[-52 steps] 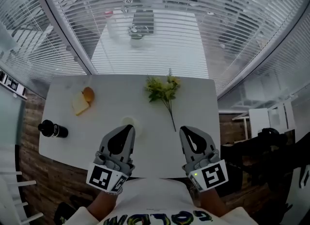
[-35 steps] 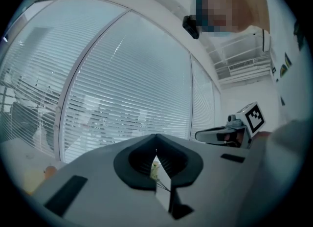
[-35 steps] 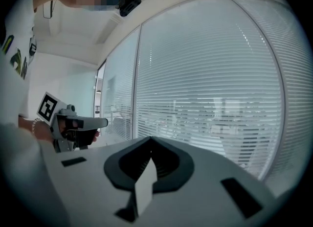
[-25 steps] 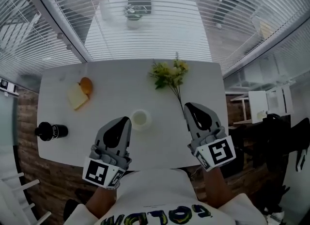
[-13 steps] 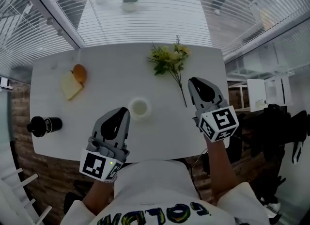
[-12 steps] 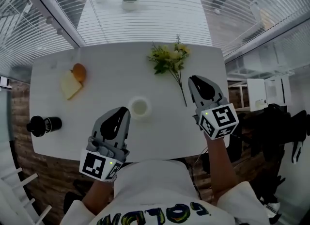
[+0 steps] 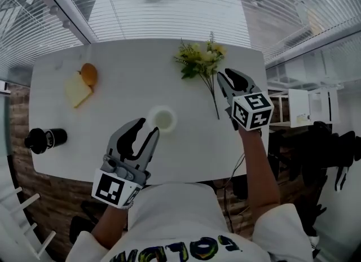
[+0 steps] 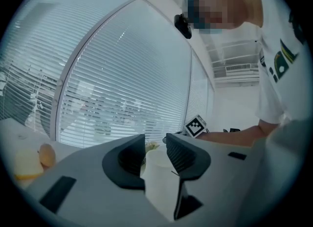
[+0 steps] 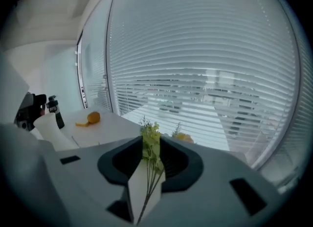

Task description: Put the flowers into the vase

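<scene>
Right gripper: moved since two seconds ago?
Yes: the right gripper went from the table's near edge forward beside the flowers; its jaws have just been opening, stems in their gap.

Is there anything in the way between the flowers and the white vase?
No, nothing that I can see. Only bare table lies between the flowers and the vase. The bread, the orange and the black bottle sit far off at the left of the head view.

Head view looks steeply down; gripper views face across the table (image 7: 124,86).
</scene>
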Demonstrator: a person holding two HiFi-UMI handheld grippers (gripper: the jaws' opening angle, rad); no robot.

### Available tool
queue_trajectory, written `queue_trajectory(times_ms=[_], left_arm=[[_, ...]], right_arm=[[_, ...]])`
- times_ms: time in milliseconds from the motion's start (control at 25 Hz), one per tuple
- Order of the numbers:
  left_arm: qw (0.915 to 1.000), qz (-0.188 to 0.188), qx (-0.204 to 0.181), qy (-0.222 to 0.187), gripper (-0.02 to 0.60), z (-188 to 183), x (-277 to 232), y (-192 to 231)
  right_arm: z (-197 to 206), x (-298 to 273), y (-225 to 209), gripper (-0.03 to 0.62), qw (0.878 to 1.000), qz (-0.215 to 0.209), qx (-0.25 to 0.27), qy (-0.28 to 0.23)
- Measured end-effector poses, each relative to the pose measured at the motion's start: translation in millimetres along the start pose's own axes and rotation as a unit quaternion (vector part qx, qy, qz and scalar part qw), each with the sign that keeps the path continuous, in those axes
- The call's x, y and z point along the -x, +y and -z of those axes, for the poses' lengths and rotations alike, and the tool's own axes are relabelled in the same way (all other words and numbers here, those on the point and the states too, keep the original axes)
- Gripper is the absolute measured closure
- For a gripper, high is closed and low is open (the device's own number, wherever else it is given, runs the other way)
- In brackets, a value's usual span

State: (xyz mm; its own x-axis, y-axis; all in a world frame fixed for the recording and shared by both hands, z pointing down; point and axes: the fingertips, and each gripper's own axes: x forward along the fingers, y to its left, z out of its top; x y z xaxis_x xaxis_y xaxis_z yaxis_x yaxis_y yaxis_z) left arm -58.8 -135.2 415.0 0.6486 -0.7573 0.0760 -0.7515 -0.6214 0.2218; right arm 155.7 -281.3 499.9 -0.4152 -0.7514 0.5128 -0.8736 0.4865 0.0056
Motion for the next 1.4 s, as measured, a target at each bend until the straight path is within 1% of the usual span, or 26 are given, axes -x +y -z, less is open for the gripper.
queue_trajectory(times_ms=[200,600,760,960,1080,1160,1400], left_arm=[[0.9999,0.006,-0.001,0.008,0.41,4,-4,-3],[0.9997,0.003,0.011,0.023,0.41,18,0,1],[0.9994,0.0,0.018,0.029,0.41,25,1,2],[0.9993,-0.002,0.022,0.03,0.41,28,1,4],[0.9993,-0.004,0.021,0.031,0.41,27,1,4],[0.9993,-0.005,0.021,0.03,0.41,27,1,3],[0.9992,-0.009,0.022,0.031,0.41,28,1,4]], right_arm=[[13,-28,-6,0.425,0.999,-0.019,0.0,0.033],[39,-75,-13,0.305,0.995,-0.034,-0.022,0.088],[57,-90,-17,0.278,0.991,-0.041,-0.046,0.12],[72,-108,-22,0.279,0.986,-0.046,-0.071,0.143],[78,-117,-22,0.288,0.983,-0.059,-0.09,0.152],[80,-120,-23,0.316,0.981,-0.067,-0.1,0.154],[87,-127,-23,0.38,0.976,-0.08,-0.108,0.172]])
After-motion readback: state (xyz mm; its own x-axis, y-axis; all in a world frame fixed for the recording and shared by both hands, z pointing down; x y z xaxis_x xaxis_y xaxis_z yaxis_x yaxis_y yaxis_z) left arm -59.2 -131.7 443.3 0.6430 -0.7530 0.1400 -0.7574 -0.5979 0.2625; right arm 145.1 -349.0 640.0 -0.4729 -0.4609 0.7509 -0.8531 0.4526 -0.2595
